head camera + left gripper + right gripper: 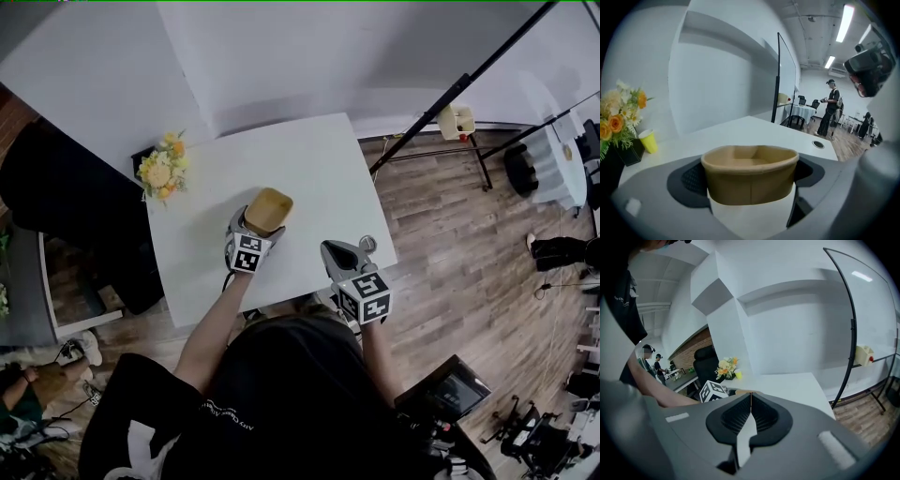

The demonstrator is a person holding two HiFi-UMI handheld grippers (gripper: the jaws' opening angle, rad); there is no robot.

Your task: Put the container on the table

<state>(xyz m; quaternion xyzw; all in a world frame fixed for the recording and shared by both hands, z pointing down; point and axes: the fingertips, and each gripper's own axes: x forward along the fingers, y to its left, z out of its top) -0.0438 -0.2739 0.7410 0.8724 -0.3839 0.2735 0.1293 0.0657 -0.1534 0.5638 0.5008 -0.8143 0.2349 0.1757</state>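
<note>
A tan paper container point(269, 208) with a white lower half hangs over the middle of the white table point(309, 169), held by my left gripper point(255, 228). In the left gripper view the container point(750, 180) fills the space between the grey jaws, which press its sides so the rim is squashed oval. My right gripper point(339, 253) is over the table's near right edge, apart from the container. Its jaws point(750, 404) meet at the tips with nothing between them.
A bunch of yellow and orange flowers point(162, 169) in a dark pot stands at the table's far left corner, with a small yellow cup point(648, 140) beside it. A grommet hole point(367, 244) sits by the right edge. Black stands point(450, 103) rise to the right over wooden floor.
</note>
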